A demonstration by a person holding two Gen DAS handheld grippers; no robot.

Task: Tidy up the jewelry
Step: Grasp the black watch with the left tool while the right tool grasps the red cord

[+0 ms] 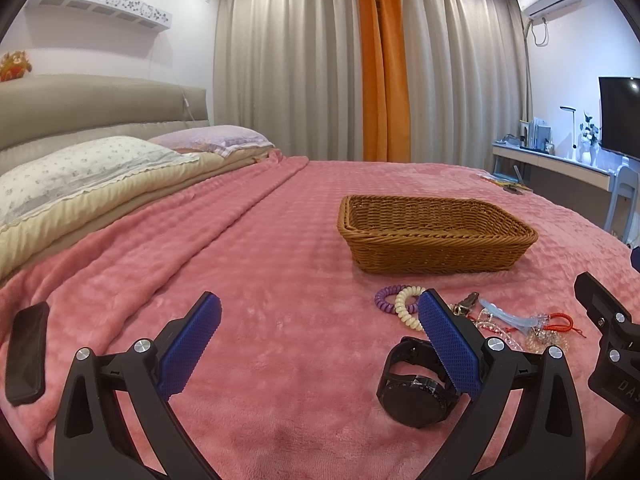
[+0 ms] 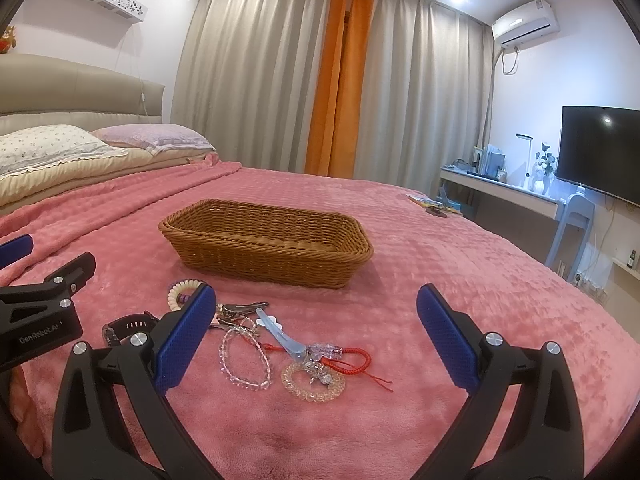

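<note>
Both grippers hover over the pink blanket (image 2: 440, 264) with jaws spread wide and nothing between them. The left gripper (image 1: 320, 320) has the black watch (image 1: 416, 388) lying against the inner side of its right finger, with the purple coil tie (image 1: 386, 298) and cream coil tie (image 1: 408, 306) just ahead of that fingertip. The right gripper (image 2: 316, 312) has the jewelry pile between its fingers toward the left one: bead bracelet (image 2: 242, 354), blue clip (image 2: 280, 334), clear coil tie (image 2: 314, 380), red cord (image 2: 360, 360). The basket (image 2: 266, 240) sits ahead of both, beyond the pile.
</note>
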